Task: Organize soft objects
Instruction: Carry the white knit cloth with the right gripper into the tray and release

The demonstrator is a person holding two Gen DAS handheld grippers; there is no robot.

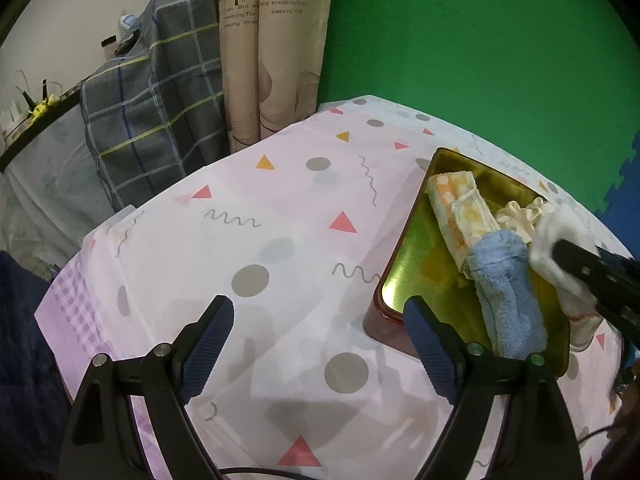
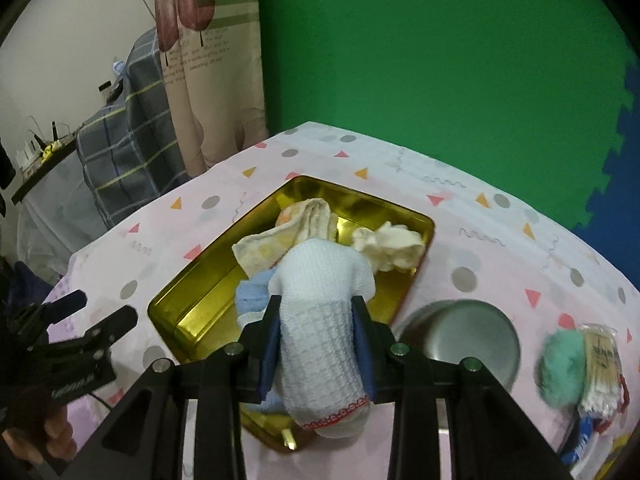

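Right gripper (image 2: 318,308) jaws clenched on our white sock (image 2: 320,320) above the gold tin (image 2: 192,312), left gripper (image 1: 318,318) released over the tablecloth (image 1: 240,208), blue sock (image 1: 508,300) seemingly inside the tin.

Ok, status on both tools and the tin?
Left tool open, empty. Right tool shut on white sock, over tin. Nothing blocking.

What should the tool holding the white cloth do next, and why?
Probably lower the white cloth a little into the gold tin and then let go. The right tool is clamped on it right above the tin, where the blue cloth, the orange patterned cloth and a cream one already lie. The left tool is open with nothing in it.
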